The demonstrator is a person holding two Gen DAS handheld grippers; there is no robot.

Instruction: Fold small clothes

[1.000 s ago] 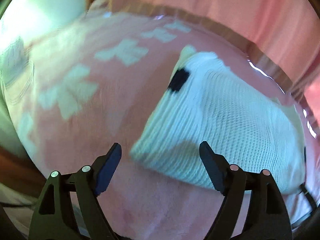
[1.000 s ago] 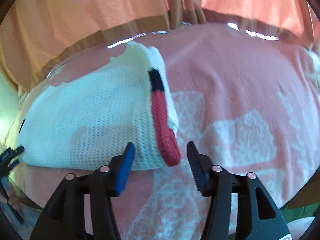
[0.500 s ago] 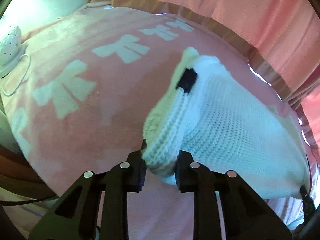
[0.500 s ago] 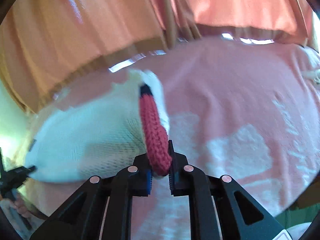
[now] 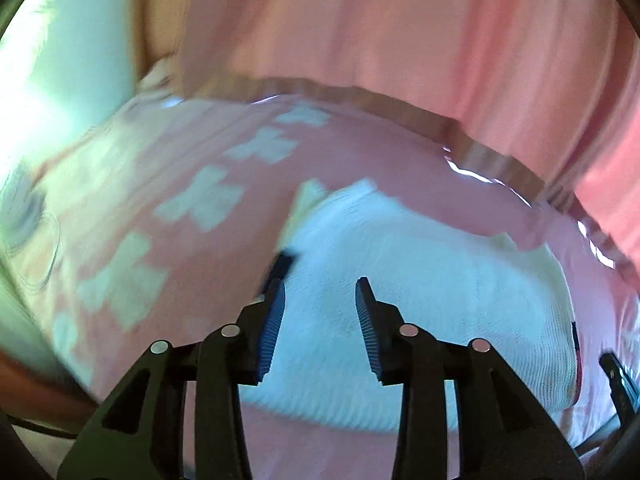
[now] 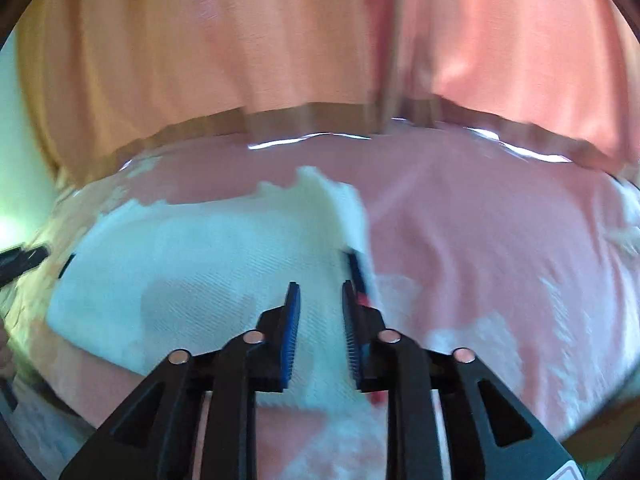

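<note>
**White knit garment flat on the pink bed**

The white knit garment (image 5: 420, 292) lay spread on a pink bedcover (image 5: 168, 184) with pale cross shapes. Both views were blurred, so its stitches and dark trim (image 6: 356, 270) were hard to make out. The left claw (image 5: 320, 300) stood open over its near edge, holding nothing. The right claw (image 6: 318, 304) was parted narrowly above the cloth, empty. Pink curtains (image 6: 280, 60) hung behind the bed.
</note>
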